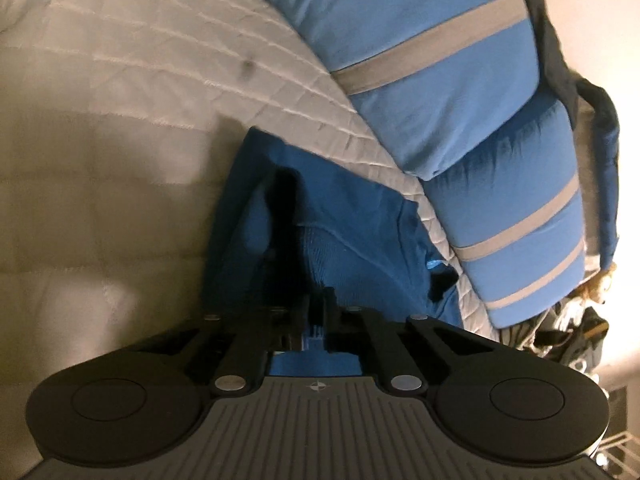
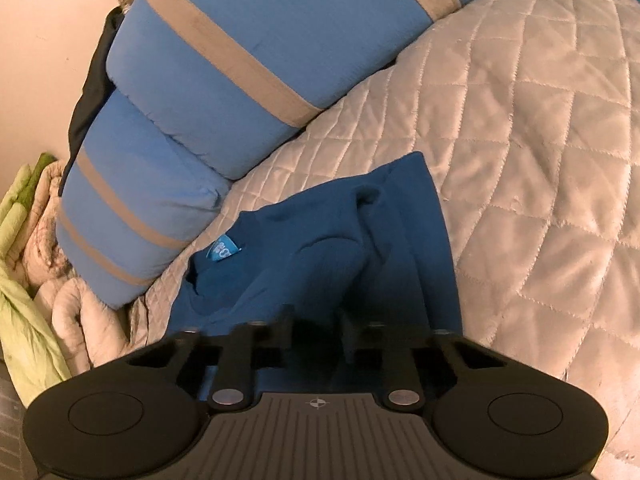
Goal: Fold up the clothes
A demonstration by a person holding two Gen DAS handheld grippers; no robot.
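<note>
Underneath everything is a big bed with a pale quilt [image 2: 520, 128] sewn in a diamond pattern. It fills most of both views.

Next biggest are two fat blue pillows [image 2: 248, 48] with grey stripes. They lie side by side along the edge of the bed. In the left wrist view the same pillows [image 1: 420, 60] run down the right side.

Past the pillows, in the right wrist view, a puffy cream blanket [image 2: 76, 300] and a light green cloth [image 2: 24, 320] are bunched up off the bed's edge.

Then comes the dark blue shirt [image 2: 360, 248]. It lies crumpled on the quilt, just beside the nearer pillow. A small bright blue tag [image 2: 226, 249] shows at its neck.

Both claws are at the shirt. The left gripper [image 1: 316, 312] has its two fingers pressed close together, and blue cloth from the shirt [image 1: 340, 216] is pinched between them. The right gripper [image 2: 316, 332] has its fingers a bit apart, with shirt cloth bunched in the gap. The picture is dark and blurry there, so I cannot tell if it really has hold of the cloth.
</note>
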